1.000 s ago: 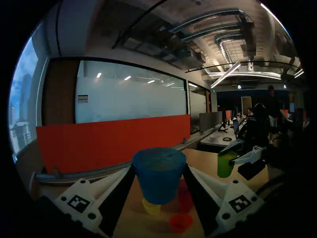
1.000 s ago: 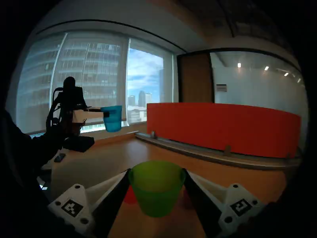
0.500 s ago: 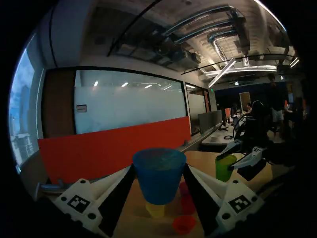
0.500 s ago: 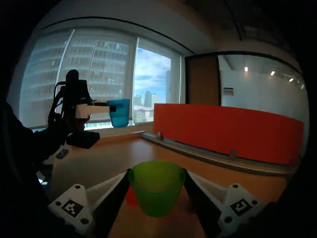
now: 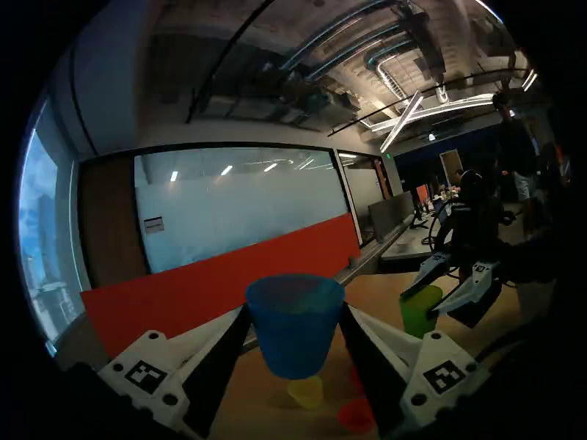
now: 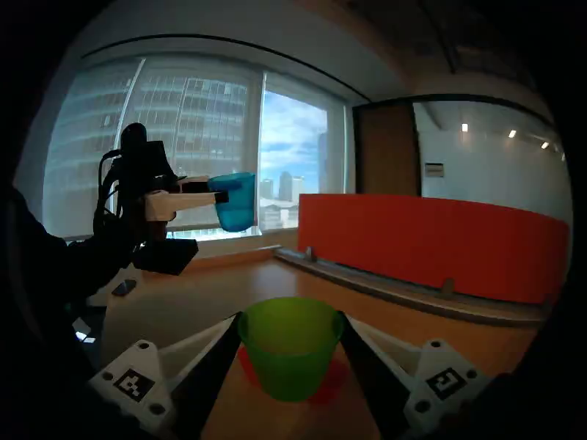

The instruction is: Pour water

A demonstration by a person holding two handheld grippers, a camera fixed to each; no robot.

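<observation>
Blue cup, lower centre, is clamped in your left tongs. Your right tongs clamp the green cup upright above the tabletop, presumably to receive water.

Wooden table, small yellow cup standing on it, red cup beside (partly hidden)

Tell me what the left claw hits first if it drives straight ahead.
Holding the blue cup, the left claw would probably meet the orange partition first; depth is unclear.
</observation>
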